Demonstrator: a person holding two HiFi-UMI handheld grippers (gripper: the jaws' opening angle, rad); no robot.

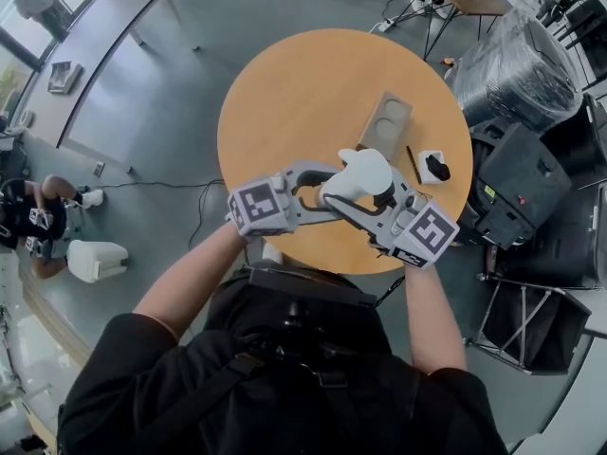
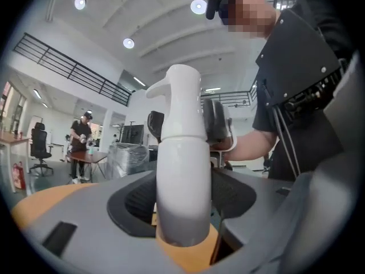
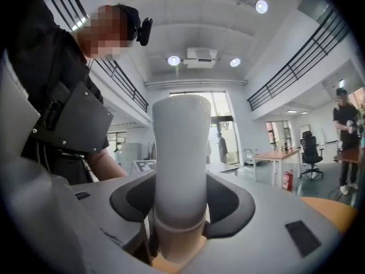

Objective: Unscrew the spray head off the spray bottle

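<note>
Bright, even indoor light; strong fisheye bending, dark vignetted corners.

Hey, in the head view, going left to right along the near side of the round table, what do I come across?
First the left gripper, then the spray bottle, then the right gripper. Both grippers are closed on the bottle from opposite sides.
</note>
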